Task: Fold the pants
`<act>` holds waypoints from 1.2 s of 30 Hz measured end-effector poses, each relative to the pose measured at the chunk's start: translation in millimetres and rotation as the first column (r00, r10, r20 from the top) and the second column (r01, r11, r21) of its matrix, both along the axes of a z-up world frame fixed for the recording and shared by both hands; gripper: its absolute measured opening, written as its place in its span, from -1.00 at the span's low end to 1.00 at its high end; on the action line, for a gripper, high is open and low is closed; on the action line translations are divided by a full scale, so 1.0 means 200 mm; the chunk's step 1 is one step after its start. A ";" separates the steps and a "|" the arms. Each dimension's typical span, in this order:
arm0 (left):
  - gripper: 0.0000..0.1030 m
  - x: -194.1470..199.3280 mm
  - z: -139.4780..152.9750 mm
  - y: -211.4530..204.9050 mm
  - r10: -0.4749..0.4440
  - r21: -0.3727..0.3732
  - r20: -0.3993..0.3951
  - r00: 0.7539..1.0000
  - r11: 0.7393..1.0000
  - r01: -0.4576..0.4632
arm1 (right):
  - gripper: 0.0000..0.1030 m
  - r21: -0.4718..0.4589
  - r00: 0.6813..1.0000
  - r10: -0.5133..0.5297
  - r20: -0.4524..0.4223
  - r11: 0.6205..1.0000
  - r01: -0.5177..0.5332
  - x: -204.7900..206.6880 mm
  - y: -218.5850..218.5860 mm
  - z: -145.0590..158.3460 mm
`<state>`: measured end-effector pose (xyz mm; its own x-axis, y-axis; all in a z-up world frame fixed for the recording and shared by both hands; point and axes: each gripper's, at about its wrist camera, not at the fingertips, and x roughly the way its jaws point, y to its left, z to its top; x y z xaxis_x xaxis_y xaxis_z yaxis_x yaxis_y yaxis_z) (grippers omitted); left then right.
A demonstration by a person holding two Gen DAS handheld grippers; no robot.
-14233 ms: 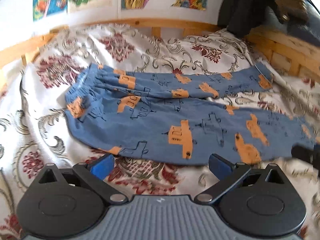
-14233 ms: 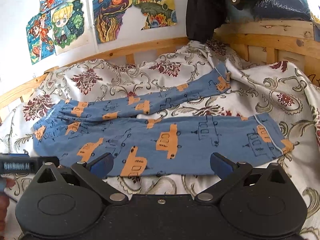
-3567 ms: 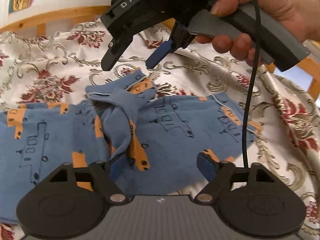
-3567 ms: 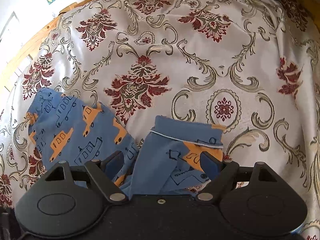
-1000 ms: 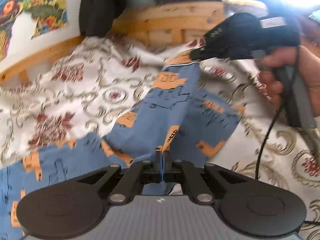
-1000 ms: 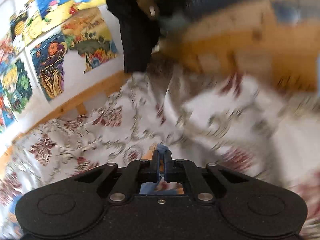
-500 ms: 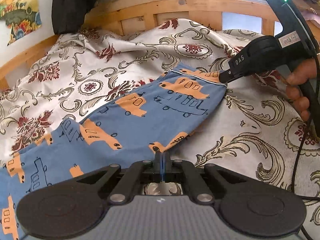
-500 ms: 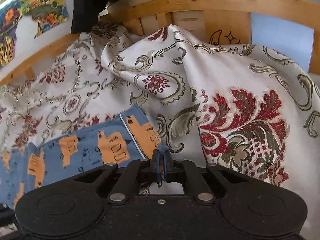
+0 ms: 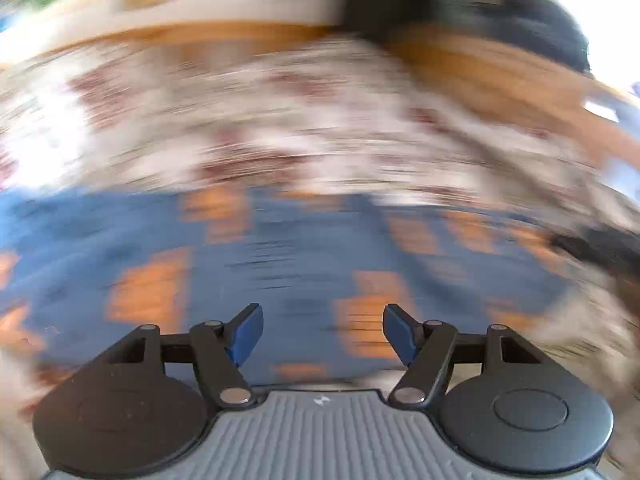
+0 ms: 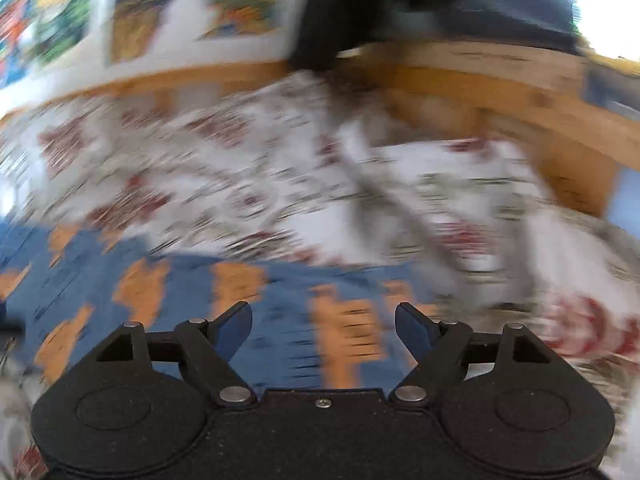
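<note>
The left claw [image 9: 323,334] is hovering with its two blue fingers [image 9: 244,334] spread wide apart and nothing between them. The right claw [image 10: 323,332] is doing the same, its jaws parted and empty. Both views are smearing heavily with motion blur, so fine detail is not readable.

One pair of pants [image 9: 280,264] is lying on the bed, blue with orange printed patches. In the left wrist view the pants are stretching across the near half of the scene from the far left edge to the right, directly ahead of and below the open fingers. In the right wrist view the same pants [image 10: 192,312] are filling the near left and centre, with their right end stopping just past the right finger.

Beyond the pants, the pale bedspread [image 10: 248,168] with dark red motifs is covering the bed. A wooden bed frame [image 10: 500,100] is running along the far side. Several colourful pictures [image 10: 192,4] are hanging on the far wall, too blurred to count.
</note>
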<state>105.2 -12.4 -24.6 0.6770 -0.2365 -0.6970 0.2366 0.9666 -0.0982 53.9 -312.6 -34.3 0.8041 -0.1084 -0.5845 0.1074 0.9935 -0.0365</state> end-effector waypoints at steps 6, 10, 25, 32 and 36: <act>-0.03 0.06 -0.08 0.46 0.247 0.095 -0.053 0.968 0.966 -0.241 | 0.63 -0.012 0.980 -0.034 -0.196 0.999 0.033 0.10 0.02 -0.15; 0.30 -0.02 0.00 0.54 0.335 0.188 0.002 0.942 0.925 -0.330 | 0.74 -0.018 0.982 -0.105 -0.158 0.994 0.104 0.08 -0.03 -0.11; 0.60 0.67 0.12 0.24 0.117 -0.072 -0.111 0.987 0.989 -0.126 | 0.87 0.165 0.879 0.477 0.020 0.865 -0.474 0.71 0.19 0.16; -0.73 0.91 -0.19 0.39 0.329 -0.288 -0.435 0.838 0.831 -0.475 | -0.33 0.205 0.766 0.634 -0.105 0.768 -0.607 1.20 0.40 0.12; -0.95 0.79 -0.27 0.44 0.331 -0.326 -0.366 0.870 0.830 -0.453 | -0.29 0.386 0.687 0.710 -0.157 0.684 -0.619 1.36 0.52 0.06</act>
<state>263.5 75.1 -79.5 0.5592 -0.2853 -0.7784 -0.2510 0.8366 -0.4870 325.9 -209.0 -22.8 0.3963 0.5951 -0.6991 -0.5552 0.7618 0.3338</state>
